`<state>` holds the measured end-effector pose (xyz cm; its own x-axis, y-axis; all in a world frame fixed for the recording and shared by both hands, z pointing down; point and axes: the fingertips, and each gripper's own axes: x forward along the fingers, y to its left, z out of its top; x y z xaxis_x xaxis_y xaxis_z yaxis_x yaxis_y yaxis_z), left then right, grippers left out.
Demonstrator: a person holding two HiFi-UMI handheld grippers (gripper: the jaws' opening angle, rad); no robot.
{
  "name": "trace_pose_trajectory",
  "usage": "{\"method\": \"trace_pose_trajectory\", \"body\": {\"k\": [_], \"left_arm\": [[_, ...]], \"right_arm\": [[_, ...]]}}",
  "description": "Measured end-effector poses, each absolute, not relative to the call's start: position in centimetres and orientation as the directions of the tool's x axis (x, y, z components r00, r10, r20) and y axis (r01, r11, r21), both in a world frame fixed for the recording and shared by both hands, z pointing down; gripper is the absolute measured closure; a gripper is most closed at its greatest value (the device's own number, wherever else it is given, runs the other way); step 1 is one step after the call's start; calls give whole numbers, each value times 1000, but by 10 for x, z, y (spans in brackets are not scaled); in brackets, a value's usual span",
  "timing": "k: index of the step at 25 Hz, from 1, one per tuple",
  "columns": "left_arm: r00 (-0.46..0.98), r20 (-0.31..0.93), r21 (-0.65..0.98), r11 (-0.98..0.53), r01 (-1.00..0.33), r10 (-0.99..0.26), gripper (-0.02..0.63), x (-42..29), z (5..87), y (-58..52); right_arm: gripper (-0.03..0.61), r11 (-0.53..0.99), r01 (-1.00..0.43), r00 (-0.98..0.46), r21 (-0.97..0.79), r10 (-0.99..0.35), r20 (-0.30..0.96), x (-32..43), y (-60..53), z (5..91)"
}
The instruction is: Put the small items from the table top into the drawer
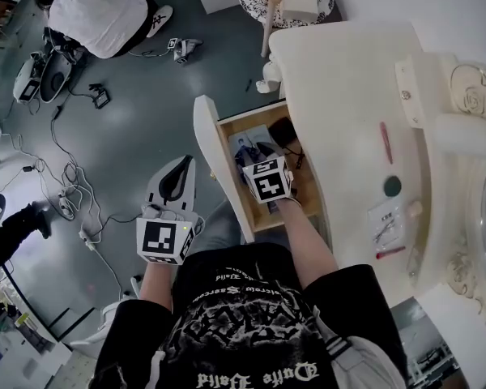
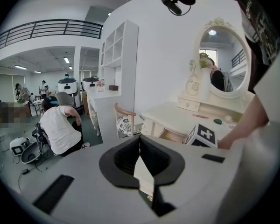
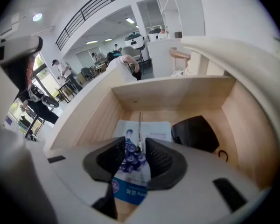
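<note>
Blue packet [image 3: 130, 185] flat on drawer [image 3: 177, 94] floor: light, floppy, pinch by edge. Right gripper [image 3: 136, 146] jaws apart, gripping nothing.

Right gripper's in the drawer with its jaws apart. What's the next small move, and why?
Probably lift the right gripper up out of the drawer. Its jaws stand apart, gripping nothing, and the blue packet lies on the drawer floor under them, so that drop looks done. A clear packet and a green disc wait on the table.
</note>
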<state>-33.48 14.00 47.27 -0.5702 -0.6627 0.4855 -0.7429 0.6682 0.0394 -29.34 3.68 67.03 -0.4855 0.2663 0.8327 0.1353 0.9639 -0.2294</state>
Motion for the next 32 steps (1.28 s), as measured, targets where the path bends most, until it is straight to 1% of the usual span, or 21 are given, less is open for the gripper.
{"method": "trace_pose_trajectory", "body": {"k": [4,8,11,16,23,28,32], "left_arm": [[-564,466,46,655,-754,-682,598,-331,469,133],[-554,441,61,639,-767,-706,598,-327,465,125],[-541,426,108,635,-765,-725,597,-322,464,124],[-534,389,131,619,-774,-750,598,-322,457,119],[-509,333,125,572,-810,-794,598,-324,441,109],[-457,317,119,513,-850,-831,598,-317,436,98],[-415,312,130,472,-872,-854,598,-307,435,88]], "right_arm": [[439,965,58,-599,-256,239,764,-298,25,643],[439,955,62,-672,-290,255,695,-305,21,605],[439,949,55,-729,-310,250,637,-307,19,572],[413,960,78,-792,-270,224,568,-304,15,528],[413,980,31,-860,-195,126,495,-287,-2,478],[450,991,-34,-882,-131,32,471,-268,-17,457],[456,984,-100,-889,-144,-24,458,-252,-29,448]]}}
